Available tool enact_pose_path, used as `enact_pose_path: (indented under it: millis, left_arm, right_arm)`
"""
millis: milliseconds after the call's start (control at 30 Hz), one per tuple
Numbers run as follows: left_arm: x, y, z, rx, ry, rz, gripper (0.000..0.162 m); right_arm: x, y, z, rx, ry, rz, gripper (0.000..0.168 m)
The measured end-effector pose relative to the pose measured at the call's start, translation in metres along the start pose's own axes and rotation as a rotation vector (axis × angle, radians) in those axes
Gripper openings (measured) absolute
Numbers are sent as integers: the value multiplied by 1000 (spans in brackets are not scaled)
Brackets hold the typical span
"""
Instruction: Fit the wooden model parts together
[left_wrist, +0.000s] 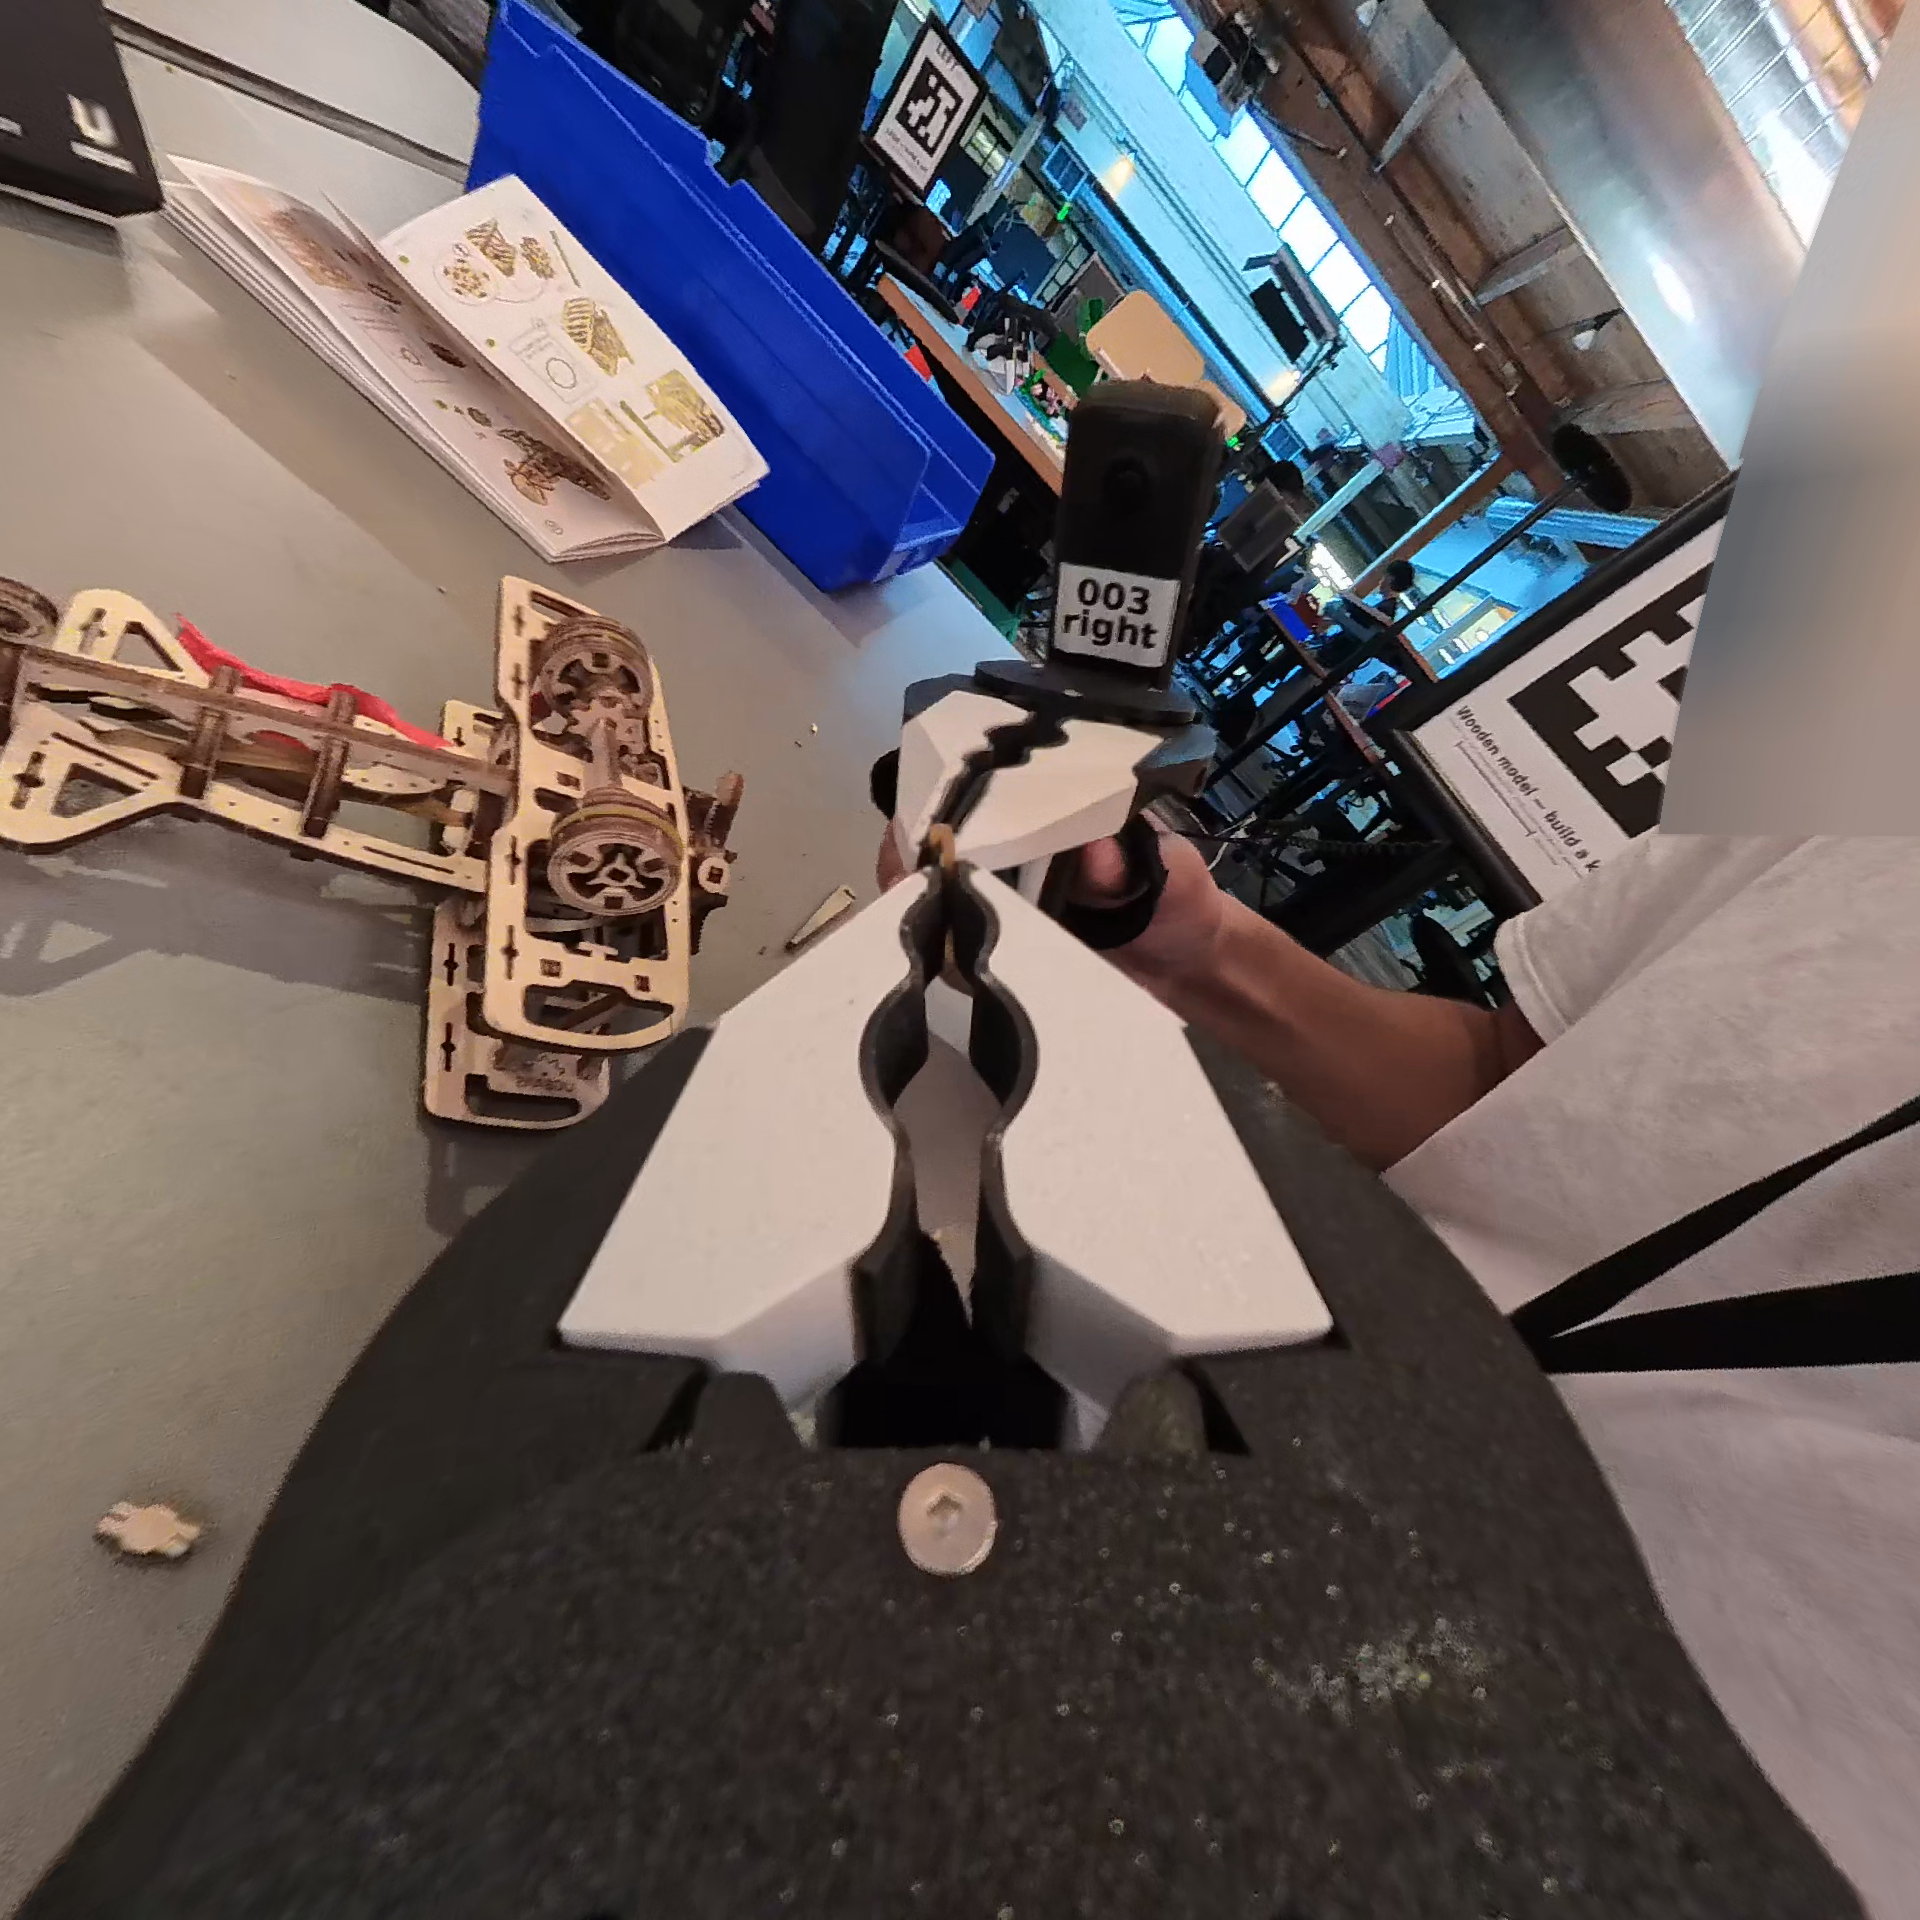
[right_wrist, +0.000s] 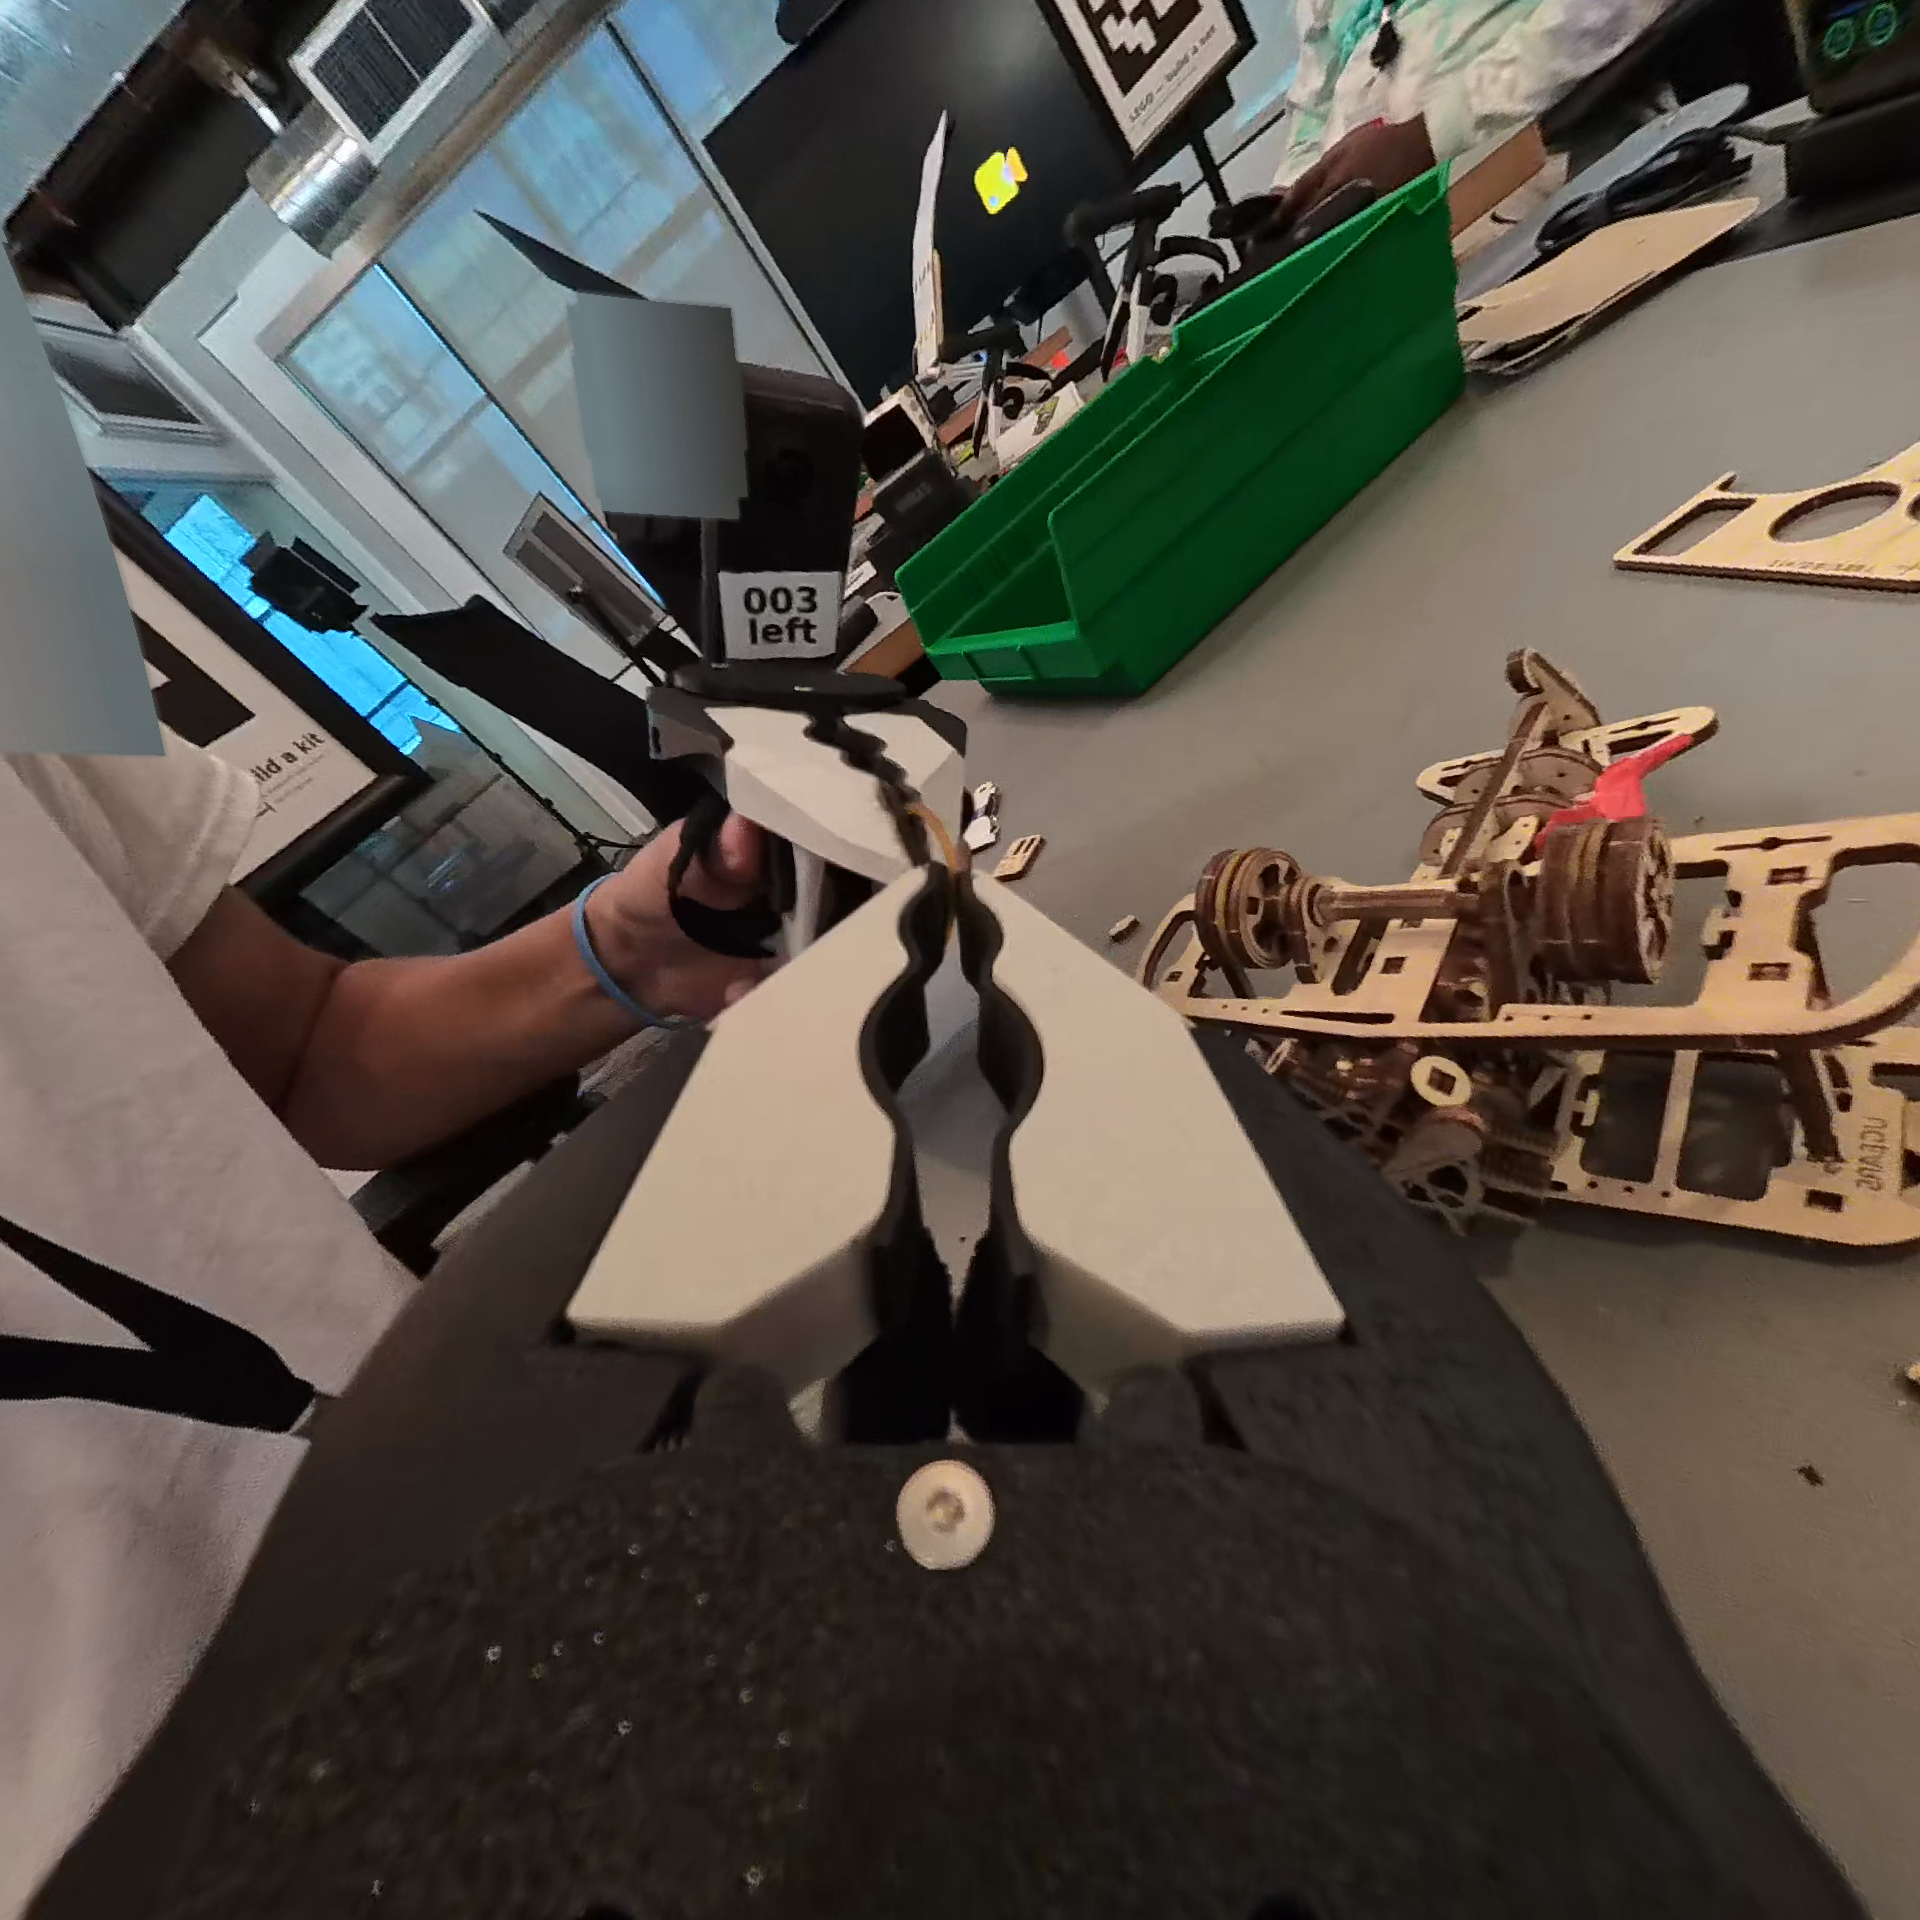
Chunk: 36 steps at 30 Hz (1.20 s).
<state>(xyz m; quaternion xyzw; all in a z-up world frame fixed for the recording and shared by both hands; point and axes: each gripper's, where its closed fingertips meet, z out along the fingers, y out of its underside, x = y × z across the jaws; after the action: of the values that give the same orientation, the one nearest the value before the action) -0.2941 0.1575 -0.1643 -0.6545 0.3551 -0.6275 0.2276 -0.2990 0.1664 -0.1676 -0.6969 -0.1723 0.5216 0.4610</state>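
Labels mark both grippers.

The worktop is flat grey. On it the wooden model is pale tan with dark brown wheels and gears and a red strip through its frame. Both the left gripper and the right gripper have white fingers with black wavy inner edges on speckled black bodies. A small tan piece shows between their tips. A bright blue bin sits at one far edge, a green bin at another. The booklet is white with yellow-brown drawings.
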Motion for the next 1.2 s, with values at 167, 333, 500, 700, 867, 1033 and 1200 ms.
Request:
enact_pose_path:
  millis: [167, 333, 500, 700, 867, 1033, 1200]
  left_arm:
    - [-15, 3, -5, -43, -110, 73, 0]
    - [-40, 5, -12, -85, -278, 152, 0]
    - [-70, 15, -15, -161, -431, 59, 0]
    - [-77, 2, -20, -195, -484, -23, 0]
    - [-79, -2, -17, -327, -447, -49, 0]
    - [-101, -4, -28, -480, -541, 81, 0]
    - [-97, 0, -27, -559, -519, 113, 0]
  right_arm:
    - [18, 0, -1, -29, 119, -16, 0]
    - [46, 9, 1, -152, 365, -160, 0]
    - [60, 28, 7, -259, 605, -207, 0]
    - [57, 30, 3, -249, 655, -154, 0]
    - [47, 25, -2, -209, 616, -80, 0]
    - [46, 33, -14, -230, 643, -89, 0]
    - [44, 43, -27, -219, 638, -28, 0]
